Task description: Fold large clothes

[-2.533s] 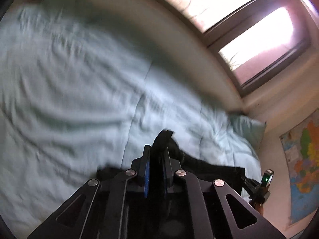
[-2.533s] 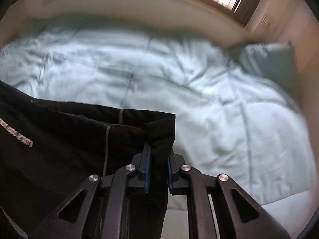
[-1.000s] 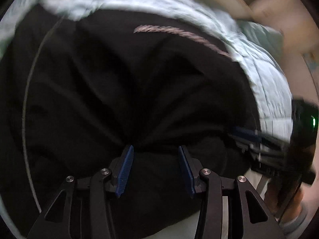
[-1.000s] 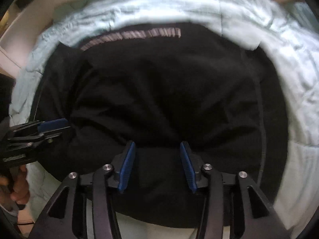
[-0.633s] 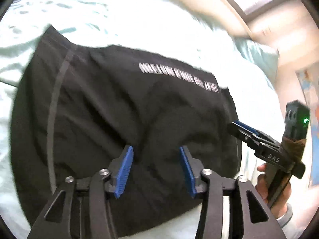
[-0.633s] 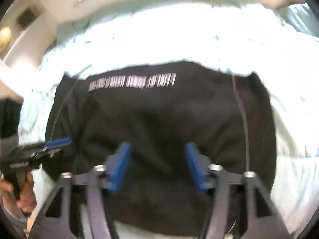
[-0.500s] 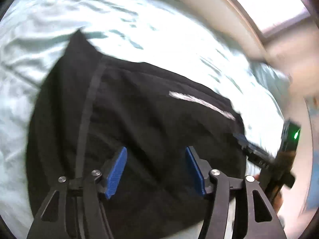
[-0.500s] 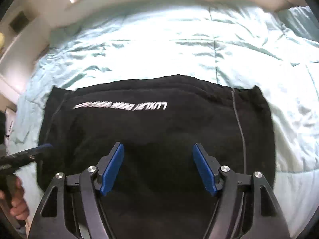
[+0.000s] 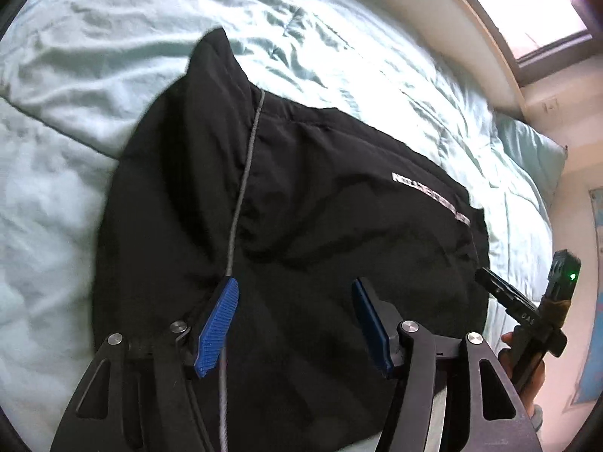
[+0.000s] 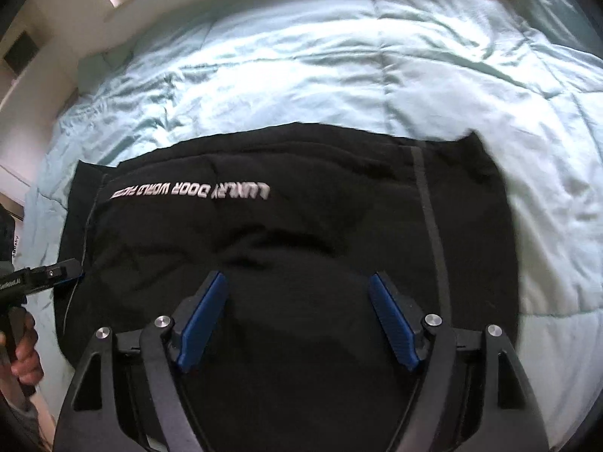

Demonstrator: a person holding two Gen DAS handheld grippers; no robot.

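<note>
Black garment flat on quilt; right gripper opening, empty.

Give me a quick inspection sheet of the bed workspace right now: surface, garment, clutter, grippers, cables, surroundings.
Surface: light blue quilt, wrinkled.
Job's things: black garment lying folded on the quilt, white lettering on top, grey stripe near one edge.
Clutter: nothing seen.
Grippers: left gripper open, nothing pinched; right gripper opening, above the garment, nothing between the pads.
Cables: nothing seen.
Surroundings: pillow, window, wall map.
</note>
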